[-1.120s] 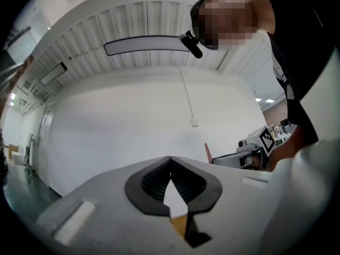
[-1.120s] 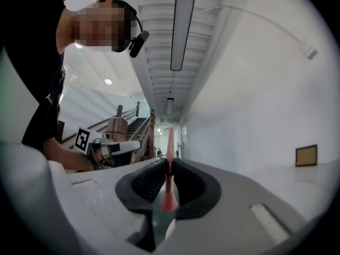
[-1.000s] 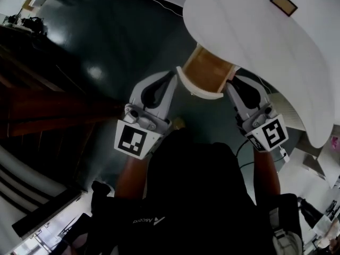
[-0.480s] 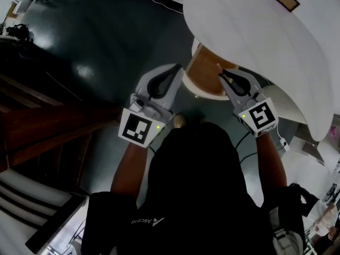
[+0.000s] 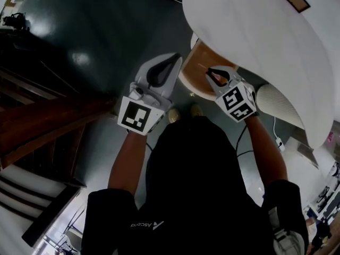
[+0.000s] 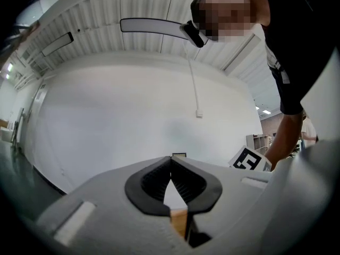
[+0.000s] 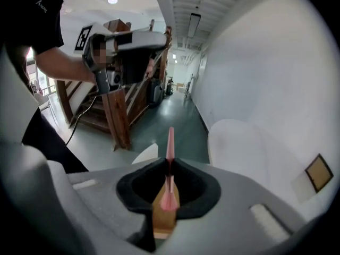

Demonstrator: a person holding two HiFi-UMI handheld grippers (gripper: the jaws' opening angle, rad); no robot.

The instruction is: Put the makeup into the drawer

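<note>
The right gripper (image 7: 169, 161) clamps a thin pink makeup stick (image 7: 170, 139) above the open wooden drawer (image 5: 192, 68), which juts from under the white bench (image 5: 249, 36). The left gripper (image 6: 171, 162), jaws together and empty, hovers just beside the drawer. Dark wooden stairs (image 5: 48, 126) stand well apart from it.

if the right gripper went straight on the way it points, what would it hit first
Probably the open drawer: the right gripper, shut on a pink makeup stick, points across its wooden bottom toward its white rim, though depth is unclear.

Glossy dark-green floor (image 5: 95, 20), wooden stairs (image 5: 50, 124), white wall (image 5: 255, 31).
</note>
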